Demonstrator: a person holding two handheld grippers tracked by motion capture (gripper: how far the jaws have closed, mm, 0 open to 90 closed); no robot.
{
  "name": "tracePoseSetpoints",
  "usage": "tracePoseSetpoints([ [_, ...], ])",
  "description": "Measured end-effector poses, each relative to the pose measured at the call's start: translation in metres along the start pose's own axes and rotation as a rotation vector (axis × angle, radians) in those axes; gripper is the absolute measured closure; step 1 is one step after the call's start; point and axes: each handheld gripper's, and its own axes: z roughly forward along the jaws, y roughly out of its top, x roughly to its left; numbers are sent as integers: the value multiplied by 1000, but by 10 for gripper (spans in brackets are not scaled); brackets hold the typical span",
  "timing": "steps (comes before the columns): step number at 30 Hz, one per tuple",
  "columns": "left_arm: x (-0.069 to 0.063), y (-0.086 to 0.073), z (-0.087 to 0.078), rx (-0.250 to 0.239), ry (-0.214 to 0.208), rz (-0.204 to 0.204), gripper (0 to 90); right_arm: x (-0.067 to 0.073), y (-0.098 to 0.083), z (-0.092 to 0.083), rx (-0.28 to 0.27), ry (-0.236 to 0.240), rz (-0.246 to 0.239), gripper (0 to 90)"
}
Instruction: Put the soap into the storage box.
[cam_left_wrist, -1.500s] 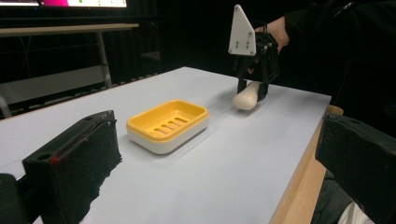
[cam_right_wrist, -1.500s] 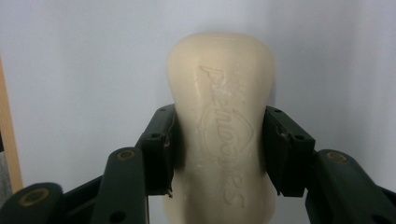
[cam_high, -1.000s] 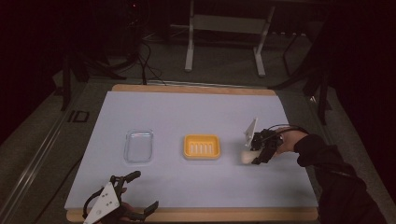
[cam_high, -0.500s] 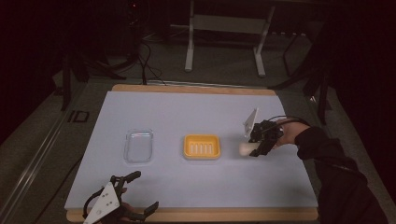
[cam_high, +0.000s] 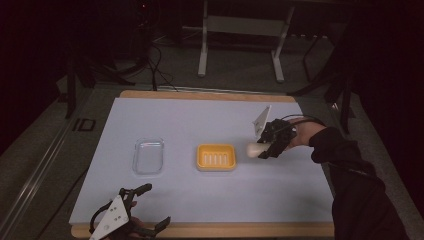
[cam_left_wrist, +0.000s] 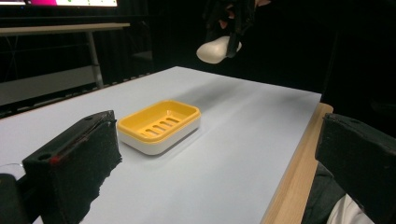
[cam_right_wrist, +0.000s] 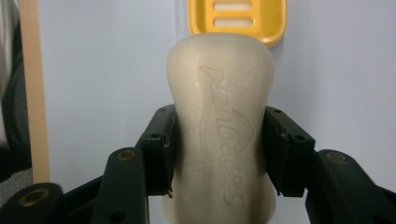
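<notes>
From the high view, the right gripper (cam_high: 266, 149) hangs above the pale blue table top (cam_high: 215, 120), its jaws clamped on a cream bar of soap (cam_high: 254, 149) whose free end points toward the yellow soap dish (cam_high: 216, 156); the bar sits just beside the dish's right edge, apart from it. A second ago the gripper and soap were lower and nearer the person, and half a second ago a little farther right, so they have drifted toward the dish. A clear plastic lid (cam_high: 148, 156) lies left of the dish, unmoved, and the left gripper (cam_high: 150, 206) rests at the near edge of the table with its jaws spread wide, where it was before. In the left gripper view, its own two black jaws stand far apart with nothing between them; beyond them the yellow soap dish (cam_left_wrist: 159, 124) sits on its white base, slots showing in its floor, and the soap (cam_left_wrist: 215, 49) hangs in the air past it, held by the right gripper (cam_left_wrist: 231, 28). In the right gripper view, the soap (cam_right_wrist: 219, 126) is pinched at both sides by the pads (cam_right_wrist: 161, 147), and embossed lettering runs along its face with a round emblem, upside down and too faint to read for certain; the dish (cam_right_wrist: 237, 18) shows just past the bar's tip.
</notes>
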Motion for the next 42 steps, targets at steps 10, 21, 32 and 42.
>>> tracePoseSetpoints([
  [10, 0, 0, 1, 1, -10, 5, 0, -3, 23, -2, -50, -22, -49, 496],
  [21, 0, 1, 1, -1, -17, 6, 0, -6, 46, 1, -117, -34, -95, 496],
  [32, 0, 1, 2, -2, -23, 7, 0, -8, 68, 7, -191, -17, -126, 497],
  [42, 0, 1, 1, -6, -22, 8, 0, -10, 81, 17, -264, -27, -173, 496],
])
